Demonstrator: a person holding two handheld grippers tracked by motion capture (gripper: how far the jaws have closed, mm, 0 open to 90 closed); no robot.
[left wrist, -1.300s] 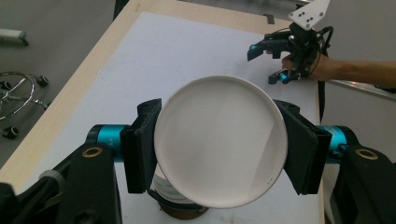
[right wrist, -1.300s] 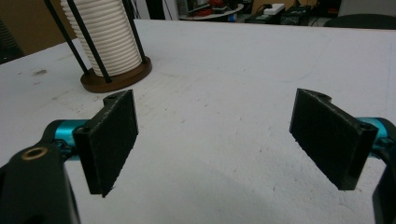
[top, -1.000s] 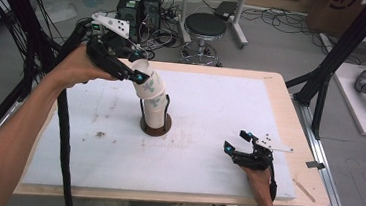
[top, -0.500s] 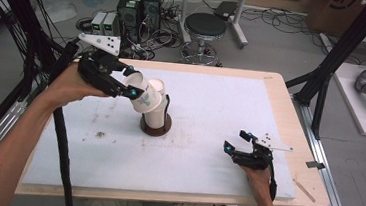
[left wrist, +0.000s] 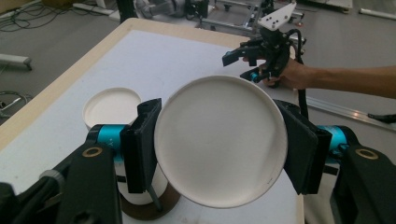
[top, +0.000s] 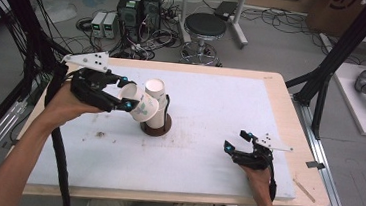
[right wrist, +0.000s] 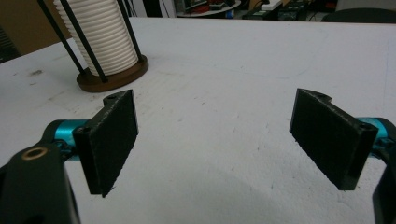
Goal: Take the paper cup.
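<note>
A white paper cup (top: pixel 139 105) with a green print lies tilted on its side between the jaws of my left gripper (top: pixel 127 97), which is shut on it. In the left gripper view the cup's round bottom (left wrist: pixel 219 140) faces the camera, pinched by both pads. Just right of it stands a stack of white cups (top: pixel 156 93) in a holder with a round brown base (top: pixel 164 129) and thin black rods. My right gripper (top: pixel 237 141) rests low over the table at the right, jaws open with nothing between them (right wrist: pixel 215 140). The stack (right wrist: pixel 100 37) rises ahead of it to the left.
The white mat (top: pixel 210 110) covers most of the wooden table (top: pixel 281 99); small dark specks (top: pixel 99 134) lie left of the holder. Behind the table are a black stool (top: pixel 205 27), electronics boxes and cables on the floor. Black frame posts flank both sides.
My left gripper has carried the cup off the top of the stack, down and to the left, tipping it onto its side. The right gripper has stayed still.
</note>
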